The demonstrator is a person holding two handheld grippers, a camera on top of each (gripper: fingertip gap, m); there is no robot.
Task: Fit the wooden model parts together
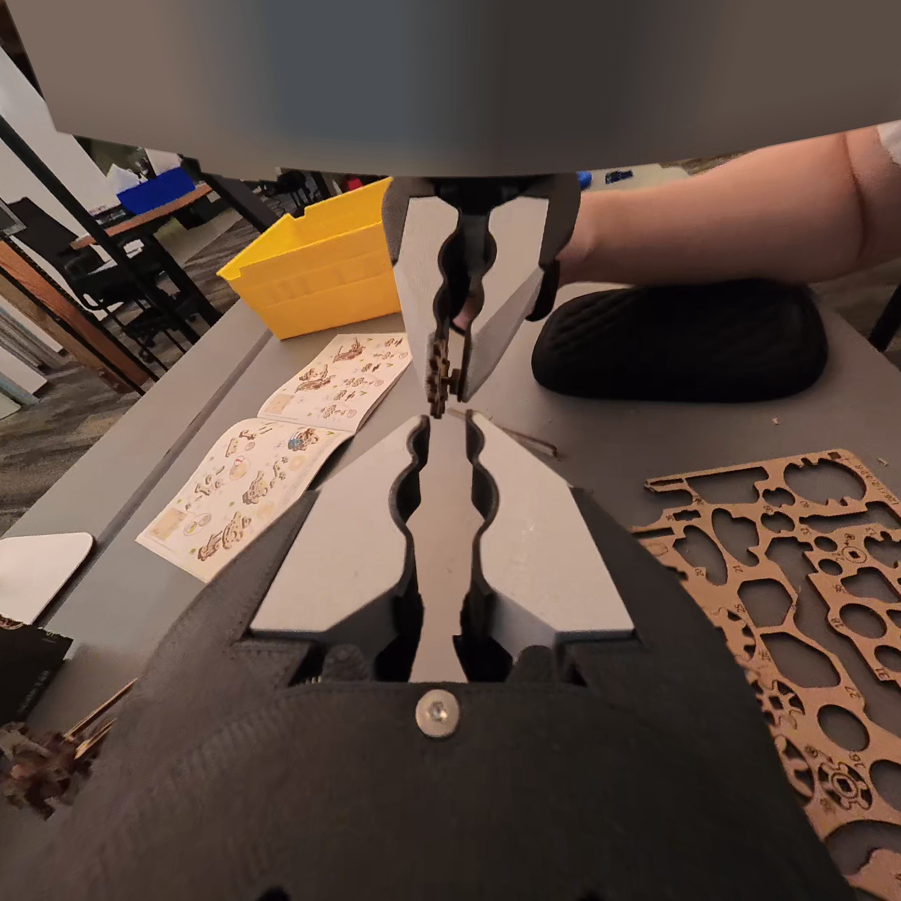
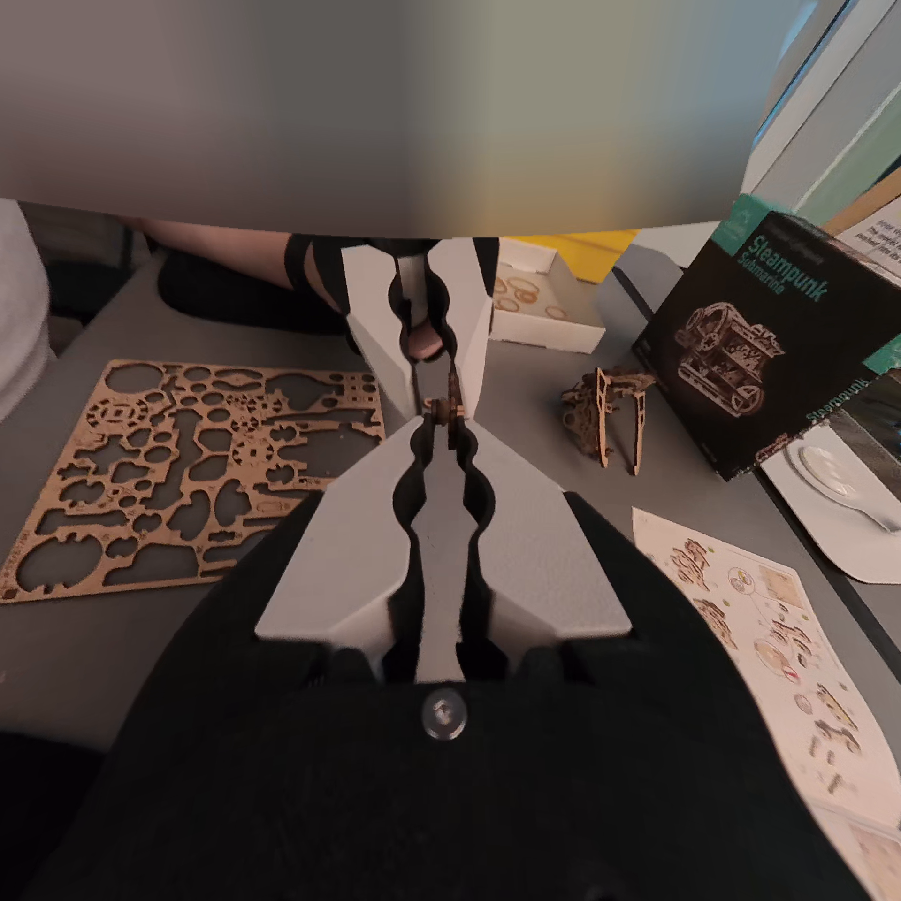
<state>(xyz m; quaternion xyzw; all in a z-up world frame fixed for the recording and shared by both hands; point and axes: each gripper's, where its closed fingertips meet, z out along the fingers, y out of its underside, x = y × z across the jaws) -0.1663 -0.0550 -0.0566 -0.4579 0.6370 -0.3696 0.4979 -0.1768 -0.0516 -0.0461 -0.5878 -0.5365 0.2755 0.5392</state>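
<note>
In the left view, the left claw (image 1: 446,418) is spread a little and holds nothing. Just past its tips, the right claw (image 1: 451,385) pinches a small wood part (image 1: 440,375) above the counter (image 1: 609,429).

In the right view, the right claw (image 2: 443,423) pinches that part (image 2: 451,414). It is thin, so a crooked push could snap or drop it.

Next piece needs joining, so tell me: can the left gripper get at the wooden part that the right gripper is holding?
Probably yes. The left gripper is empty, jaws slightly apart, its tips just short of the wooden part clamped in the right gripper. Nothing lies between them.
</note>
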